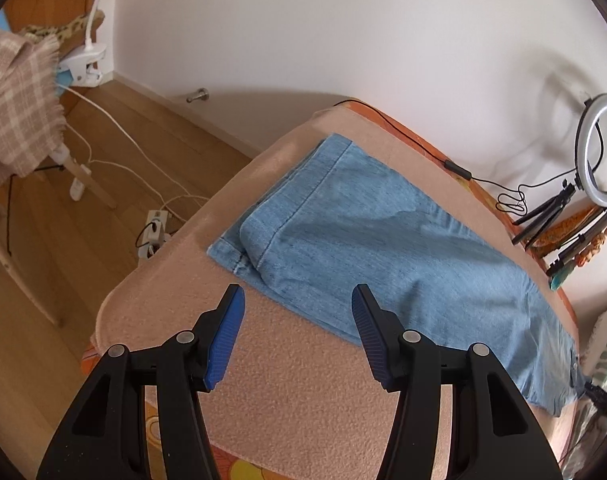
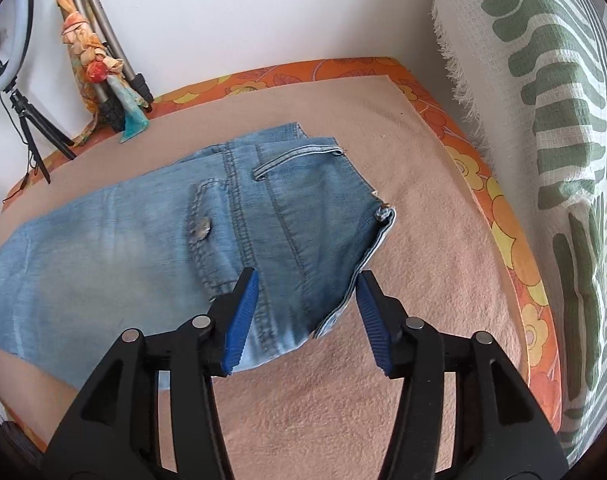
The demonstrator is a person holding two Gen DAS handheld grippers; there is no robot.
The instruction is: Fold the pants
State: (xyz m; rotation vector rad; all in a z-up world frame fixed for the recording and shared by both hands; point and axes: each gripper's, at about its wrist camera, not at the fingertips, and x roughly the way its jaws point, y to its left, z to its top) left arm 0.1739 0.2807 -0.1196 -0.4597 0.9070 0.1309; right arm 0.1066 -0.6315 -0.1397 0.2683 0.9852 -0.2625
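Observation:
Light blue denim pants (image 1: 367, 224) lie folded lengthwise on a peach blanket (image 1: 295, 392). The left wrist view shows the leg hems at the far end. My left gripper (image 1: 298, 300) is open and empty, above the near edge of the legs. The right wrist view shows the waist end of the pants (image 2: 263, 216), with a belt loop and a buttoned pocket. My right gripper (image 2: 307, 284) is open and empty, with the near waistband corner between its blue fingertips (image 2: 245, 300).
A ring light (image 1: 601, 148) on a tripod and a folded tripod with a scarf (image 2: 99, 64) stand by the wall. A green-patterned cloth (image 2: 551, 128) hangs at right. Wooden floor with cables and a power strip (image 1: 155, 232) lies left of the bed.

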